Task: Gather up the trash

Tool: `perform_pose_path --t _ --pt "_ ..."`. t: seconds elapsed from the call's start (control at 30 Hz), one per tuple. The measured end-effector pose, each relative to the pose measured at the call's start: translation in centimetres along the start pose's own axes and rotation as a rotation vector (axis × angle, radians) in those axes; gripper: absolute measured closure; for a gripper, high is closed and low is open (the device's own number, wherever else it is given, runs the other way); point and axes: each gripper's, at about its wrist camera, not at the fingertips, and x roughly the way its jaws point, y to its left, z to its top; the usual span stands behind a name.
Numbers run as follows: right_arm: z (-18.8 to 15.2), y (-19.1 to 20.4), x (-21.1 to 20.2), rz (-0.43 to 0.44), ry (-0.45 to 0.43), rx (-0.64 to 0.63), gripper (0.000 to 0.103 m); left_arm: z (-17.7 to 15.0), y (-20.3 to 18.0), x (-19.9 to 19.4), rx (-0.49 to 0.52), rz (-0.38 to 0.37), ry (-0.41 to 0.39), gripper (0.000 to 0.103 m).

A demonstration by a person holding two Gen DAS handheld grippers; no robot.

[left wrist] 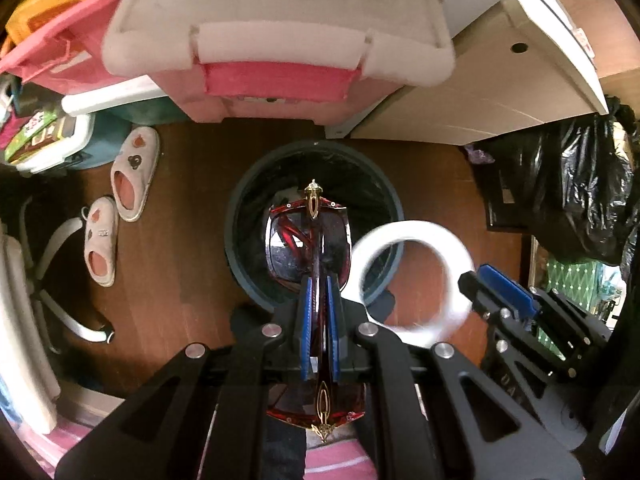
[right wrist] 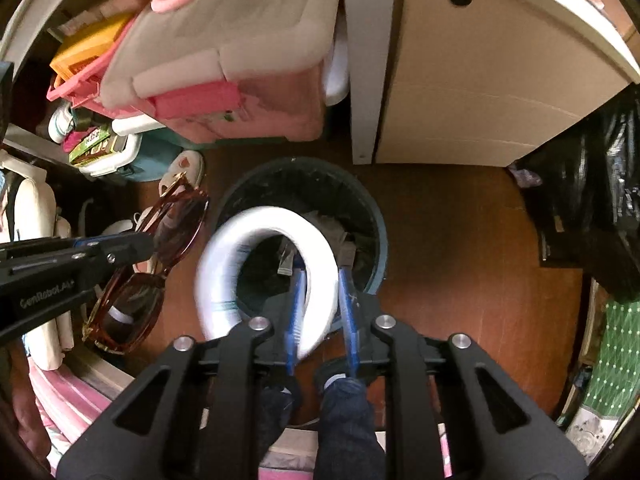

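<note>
Over the bin (left wrist: 240,216) at frame centre, left gripper (left wrist: 319,312) jaws pinch sunglasses (left wrist: 308,236), right gripper (right wrist: 322,304) jaws loosely straddle a blurred tape roll (right wrist: 224,256); the drop seems under way, sunglasses next.

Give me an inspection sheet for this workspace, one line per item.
Surface: brown wooden floor.
Job's things: sunglasses and blurred white tape roll, both held above the lined trash bin.
Clutter: slippers, pink storage box, black garbage bag.
Grippers: left tool shut on sunglasses; right tool around the roll's rim, jaws apart.
Cables: nothing seen.
Surroundings: cardboard box, chair base.
</note>
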Motion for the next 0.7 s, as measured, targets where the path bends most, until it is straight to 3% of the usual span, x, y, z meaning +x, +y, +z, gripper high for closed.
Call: perform_pose_path --t 0.07,0.33,0.47,0.57,0.7 --pt "0.0 -0.2 0.8 0.006 0.002 0.003 0.061 0.3 0.2 0.8 -0.004 0.002 0.001 0.095" --pt "-0.1 -0.6 0.5 -0.011 -0.013 0.021 0.047 0.5 -0.2 1.4 0.002 0.012 -0.007 0.091" --pt "0.0 -0.6 -0.4 -0.023 -0.03 0.028 0.037 0.5 -0.7 0.7 0.009 0.019 -0.024 0.067" --pt "0.1 -0.7 -1.6 -0.027 -0.042 0.032 0.034 0.7 -1.1 -0.4 0.016 0.02 -0.044 0.06" --pt "0.4 -0.6 -3.5 -0.031 -0.059 0.042 0.033 0.9 -1.9 -2.3 0.033 0.033 -0.081 0.041"
